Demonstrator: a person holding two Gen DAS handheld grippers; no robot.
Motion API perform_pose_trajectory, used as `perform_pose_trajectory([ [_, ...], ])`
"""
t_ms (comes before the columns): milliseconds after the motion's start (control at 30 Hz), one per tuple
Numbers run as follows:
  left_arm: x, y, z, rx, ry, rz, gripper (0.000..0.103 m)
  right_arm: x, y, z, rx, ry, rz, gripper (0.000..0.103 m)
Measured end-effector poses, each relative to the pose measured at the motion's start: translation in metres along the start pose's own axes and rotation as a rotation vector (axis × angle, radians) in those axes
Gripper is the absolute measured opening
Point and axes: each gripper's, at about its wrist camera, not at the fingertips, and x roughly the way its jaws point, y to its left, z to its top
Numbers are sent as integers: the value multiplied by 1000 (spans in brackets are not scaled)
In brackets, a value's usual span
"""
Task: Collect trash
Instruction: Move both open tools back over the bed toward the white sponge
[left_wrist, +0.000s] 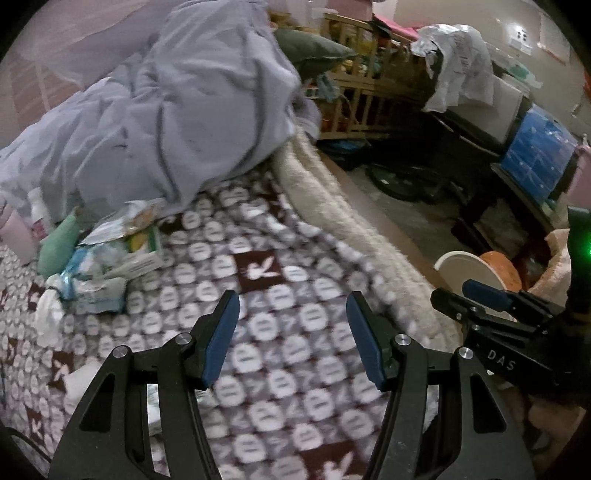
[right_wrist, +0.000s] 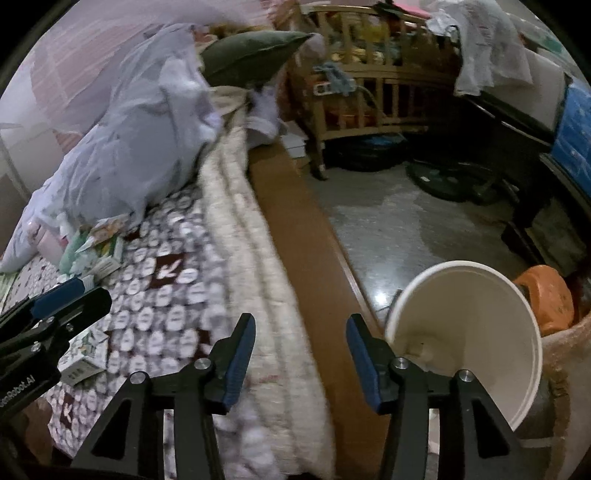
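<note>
Both grippers are hovering w/ jaws apart, holding nothing. Trash pile (left_wrist: 107, 254) is lying on the blanket (left_wrist: 258, 332), up-left of left gripper (left_wrist: 293, 332), which is nearer; right gripper (right_wrist: 301, 350) is hanging over the blanket's edge.

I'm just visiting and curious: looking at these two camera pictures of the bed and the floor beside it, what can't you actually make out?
- Litter pile on the bedspread: motion blur hides the labels, both views.
- Under the grey duvet: covered, left wrist view.
- Sack holding the white tub: contents blocked by the tub and cut by the edge, right wrist view.
- Small box: partly behind the left gripper.
</note>
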Motion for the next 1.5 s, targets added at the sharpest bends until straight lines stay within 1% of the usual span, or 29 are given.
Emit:
perform_pose_trajectory([
  [300, -16, 53, -10, -73, 11, 57, 59, 9, 52, 0, -83, 31, 70, 51],
  [467, -24, 91, -18, -115, 20, 102, 59, 16, 79, 0, -109, 47, 117, 53],
  [567, -28, 114, -24, -144, 27, 127, 59, 20, 94, 0, -135, 55, 128, 54],
  [700, -36, 146, -37, -170, 34, 170, 59, 26, 114, -1, -160, 69, 143, 55],
  [933, -41, 196, -63, -204, 71, 231, 59, 36, 144, 0, -204, 91, 173, 57],
  [1033, -36, 212, -66, -240, 88, 216, 59, 41, 156, -1, -223, 101, 180, 57],
  [1100, -33, 220, -65, -266, 92, 192, 59, 44, 164, -2, -232, 110, 188, 58],
  [1267, -26, 228, -63, -285, 116, 142, 59, 46, 182, -4, -268, 128, 216, 58],
  [1367, -27, 232, -68, -272, 124, 147, 59, 47, 192, -9, -301, 148, 245, 59],
  [1500, -26, 245, -79, -289, 154, 163, 59, 48, 200, -13, -295, 173, 287, 61],
])
